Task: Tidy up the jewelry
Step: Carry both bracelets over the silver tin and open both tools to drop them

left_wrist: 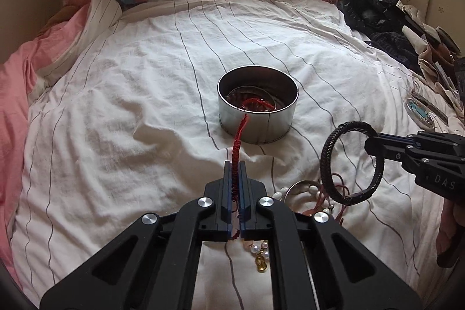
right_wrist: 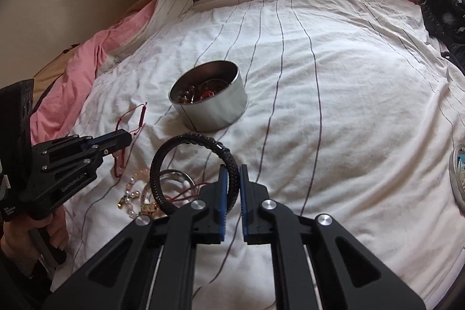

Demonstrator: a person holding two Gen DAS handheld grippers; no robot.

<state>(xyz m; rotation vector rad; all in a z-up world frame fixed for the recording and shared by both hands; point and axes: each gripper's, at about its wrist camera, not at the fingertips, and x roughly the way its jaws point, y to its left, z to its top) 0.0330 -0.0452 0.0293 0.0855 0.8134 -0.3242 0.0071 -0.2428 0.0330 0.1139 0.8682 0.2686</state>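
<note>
Left wrist view: "DAS" on right gripper (left_wrist: 370, 143) body. Left gripper (left_wrist: 234, 164) clenched on red braided cord bracelet (left_wrist: 236, 148), cord rising past pads. Right gripper pinches black braided leather bracelet (left_wrist: 350, 161), ring upright. Round metal tin (left_wrist: 258, 118) mid-bed on white striped sheet (left_wrist: 130, 106), beads inside. Pearl, gold & wire pieces (left_wrist: 302, 193) lie nr front edge.

Right wrist view: "GenRobot.AI" on left gripper (right_wrist: 128, 137). Right gripper (right_wrist: 232, 167) closed on black braid (right_wrist: 189, 164). Red cord (right_wrist: 130, 124) in left jaws, off sheet. Tin (right_wrist: 207, 103) beyond. Printed lid (right_wrist: 458, 173) at right edge.
</note>
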